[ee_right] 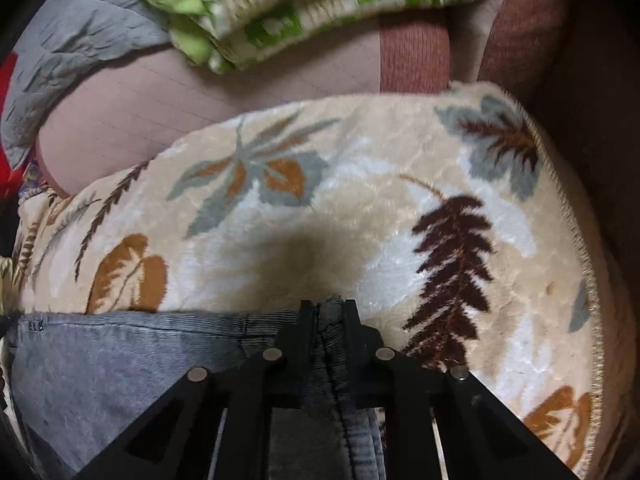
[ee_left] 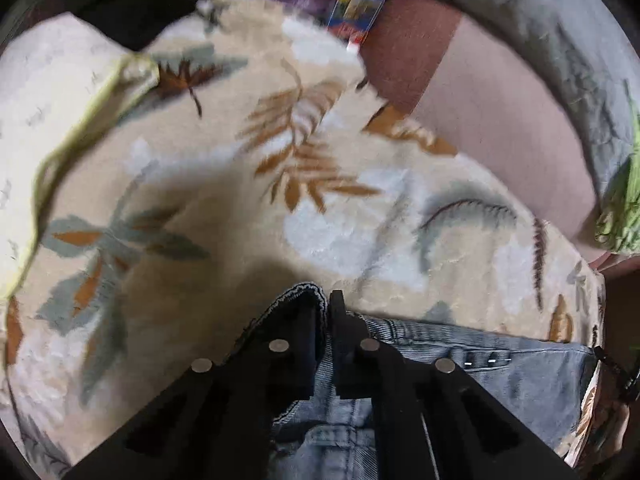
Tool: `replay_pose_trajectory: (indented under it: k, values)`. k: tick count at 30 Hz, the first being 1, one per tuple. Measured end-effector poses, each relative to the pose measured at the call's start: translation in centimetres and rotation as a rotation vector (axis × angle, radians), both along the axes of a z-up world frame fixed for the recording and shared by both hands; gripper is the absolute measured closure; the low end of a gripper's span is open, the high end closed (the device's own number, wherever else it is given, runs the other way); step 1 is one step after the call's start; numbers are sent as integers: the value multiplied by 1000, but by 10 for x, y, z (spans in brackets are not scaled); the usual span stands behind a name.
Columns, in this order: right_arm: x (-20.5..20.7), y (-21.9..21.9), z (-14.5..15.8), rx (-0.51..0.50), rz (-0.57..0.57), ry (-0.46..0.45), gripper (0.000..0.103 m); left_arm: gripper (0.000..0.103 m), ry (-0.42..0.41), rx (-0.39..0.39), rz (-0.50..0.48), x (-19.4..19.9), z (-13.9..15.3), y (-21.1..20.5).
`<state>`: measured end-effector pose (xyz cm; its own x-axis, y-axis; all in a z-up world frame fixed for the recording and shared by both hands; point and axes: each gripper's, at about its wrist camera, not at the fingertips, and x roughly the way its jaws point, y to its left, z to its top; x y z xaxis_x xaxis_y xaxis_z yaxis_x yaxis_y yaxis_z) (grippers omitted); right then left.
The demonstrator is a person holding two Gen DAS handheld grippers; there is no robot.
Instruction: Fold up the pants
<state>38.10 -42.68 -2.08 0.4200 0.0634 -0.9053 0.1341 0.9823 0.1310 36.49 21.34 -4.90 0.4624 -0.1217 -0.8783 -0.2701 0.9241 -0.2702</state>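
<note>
The pants [ee_left: 520, 380] are light blue-grey denim, stretched between my two grippers at the bottom of both views. My left gripper [ee_left: 326, 304] is shut on one corner of the denim, whose hem bunches between the jaws. In the right wrist view the pants [ee_right: 120, 368] run off to the left, and my right gripper [ee_right: 328, 312] is shut on a folded seam edge of them. Both held edges hang just above a cream blanket [ee_left: 224, 184] with a leaf print, which also shows in the right wrist view [ee_right: 360, 184].
The blanket lies over a pink and red-brown couch [ee_left: 500, 128] [ee_right: 160, 100]. A grey quilt [ee_left: 540, 28] [ee_right: 80, 40] and a green patterned cloth [ee_right: 320, 4] [ee_left: 624, 208] lie at the back. A pale cushion [ee_left: 52, 92] sits at left, with books [ee_left: 352, 12] behind.
</note>
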Motion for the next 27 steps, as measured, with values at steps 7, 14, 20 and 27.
replay_pose_trajectory:
  k: [7, 14, 20, 27]
  values:
    - [-49, -5, 86, 32, -26, -164, 89, 101, -210, 6, -18, -68, 96, -3]
    - [-119, -9, 140, 50, -33, -241, 88, 101, -323, -64, -51, -156, 141, -1]
    - [-213, -16, 151, 86, -33, -282, 88, 100, -352, -139, -98, -255, 134, 7]
    - [-335, -13, 79, 167, 11, -153, 84, 98, -204, -176, -132, -335, 73, 31]
